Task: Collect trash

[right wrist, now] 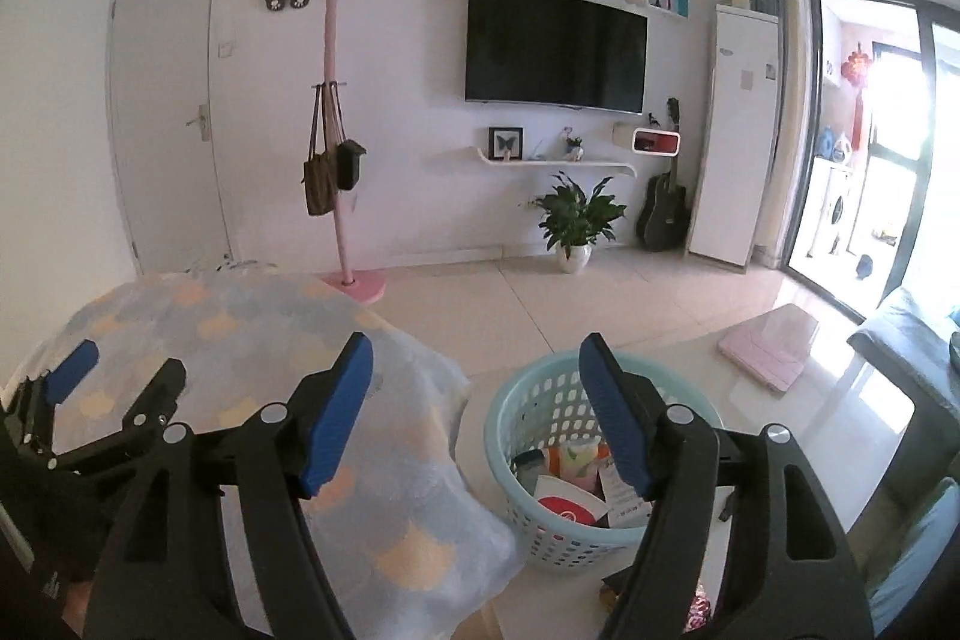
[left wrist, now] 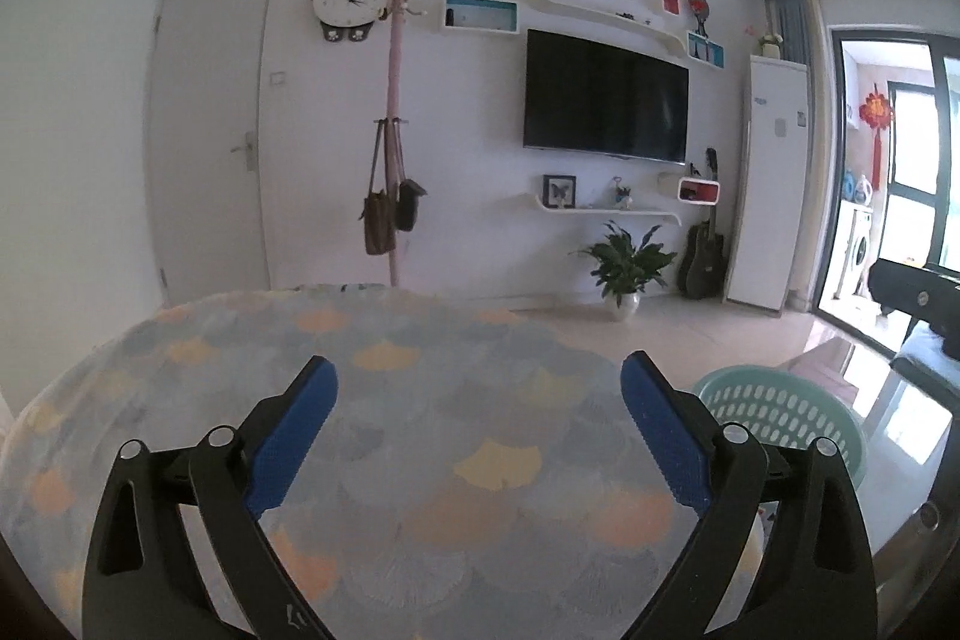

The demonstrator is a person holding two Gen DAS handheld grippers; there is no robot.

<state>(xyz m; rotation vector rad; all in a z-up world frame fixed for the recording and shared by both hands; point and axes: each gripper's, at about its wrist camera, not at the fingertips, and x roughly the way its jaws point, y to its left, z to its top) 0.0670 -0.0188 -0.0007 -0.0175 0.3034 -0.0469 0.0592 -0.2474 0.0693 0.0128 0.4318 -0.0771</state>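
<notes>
A light green perforated basket (right wrist: 540,400) stands on the floor right of a table with a fan-patterned cloth (right wrist: 240,328). Several pieces of trash (right wrist: 570,484) lie inside it, among them a red-and-white wrapper and paper packets. My right gripper (right wrist: 477,358) is open and empty, above the gap between table edge and basket. My left gripper (left wrist: 480,376) is open and empty over the cloth (left wrist: 420,400); it also shows at the left in the right wrist view (right wrist: 72,364). The basket's rim shows at the right of the left wrist view (left wrist: 780,400).
A pink coat stand (right wrist: 336,160) with bags, a potted plant (right wrist: 576,220), a guitar (right wrist: 663,208) and a white cabinet (right wrist: 732,130) stand along the far wall under a TV (right wrist: 555,46). A pink flat item (right wrist: 768,346) lies on a glossy low table at right.
</notes>
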